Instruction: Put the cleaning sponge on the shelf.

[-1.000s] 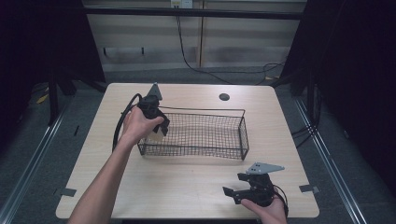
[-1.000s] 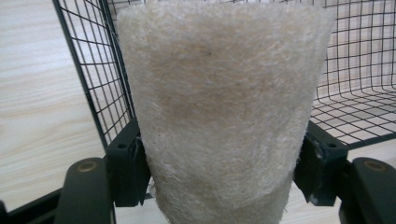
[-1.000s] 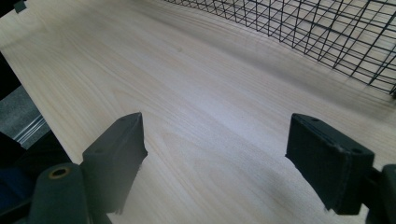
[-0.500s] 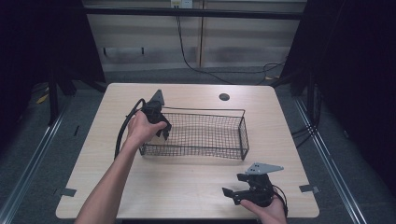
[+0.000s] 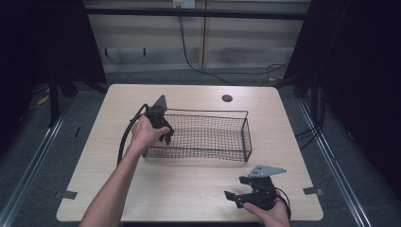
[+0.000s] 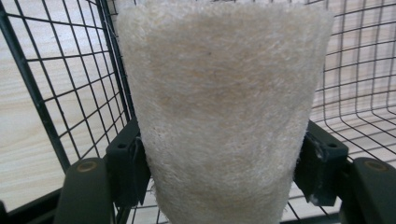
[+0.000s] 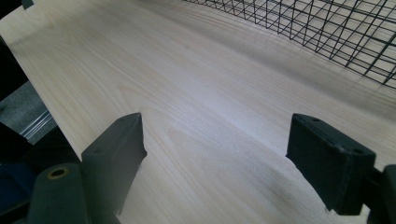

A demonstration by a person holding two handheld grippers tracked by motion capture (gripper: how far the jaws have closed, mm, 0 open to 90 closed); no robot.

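Two grippers at a wire basket on a table

The left gripper (image 5: 163, 130) dips over the left end of the wire basket (image 5: 203, 135), a hand (image 5: 145, 133) around it; the right gripper (image 5: 246, 193) rests on the wooden table (image 5: 189, 184) well in front of the basket's right end, jaws apart.

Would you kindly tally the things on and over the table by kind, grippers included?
Black wire basket: 1
Beige fibrous pad, clamped in the left gripper's fingers: 1
Grippers, left gripper and right gripper: 2
Total: 4
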